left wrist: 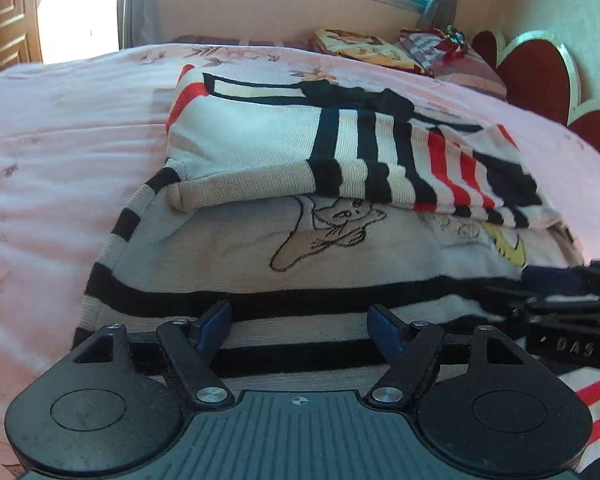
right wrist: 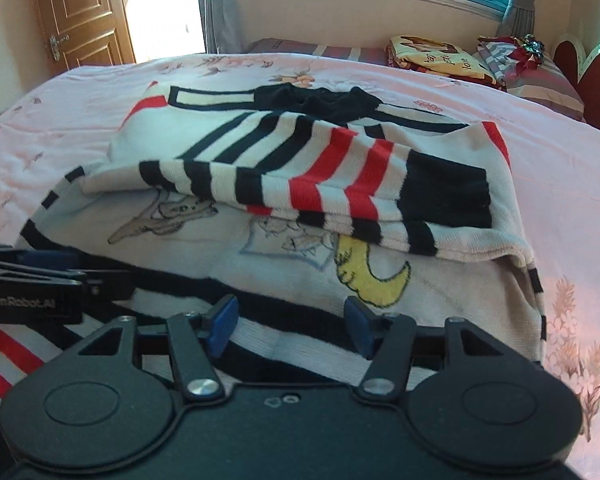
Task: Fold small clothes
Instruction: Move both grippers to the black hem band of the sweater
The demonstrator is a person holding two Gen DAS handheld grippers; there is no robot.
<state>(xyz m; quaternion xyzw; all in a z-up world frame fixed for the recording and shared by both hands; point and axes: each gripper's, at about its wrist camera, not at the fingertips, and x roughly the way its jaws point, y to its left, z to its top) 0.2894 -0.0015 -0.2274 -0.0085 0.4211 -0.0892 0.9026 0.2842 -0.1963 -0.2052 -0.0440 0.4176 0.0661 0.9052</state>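
**Knitted sweater half folded, its near hem lying below both grippers**

Knitted, in white with black and red stripes, the sweater [left wrist: 300, 248] is spread on a pink bedspread [left wrist: 60, 140]. Both sleeves [right wrist: 340, 184] are seen already laid across the chest, above a drawn cat and a yellow moon [right wrist: 372, 276]. The collar points to 12 o'clock, so the long axis of the garment runs from 6 to 12 o'clock in both wrist views.

The left gripper [left wrist: 300, 330] is held low over the striped bottom part, its blue pads standing apart with only cloth seen behind them; nothing is pinched. The right gripper [right wrist: 290, 328] is in the same condition, jaws apart and empty, above the hem band at the side of the moon. In the left view the right gripper is seen at 3 o'clock, close beside; in the right view the left one appears at 9 o'clock.

It is judged that the coming move depends on the hem, which lies at 6 o'clock under the fingertips, each gripper being nearest to its own corner. The hem would probably be taken at both sides and carried toward 12 o'clock, over the sleeves. Whether the pads already touch the cloth cannot be told.
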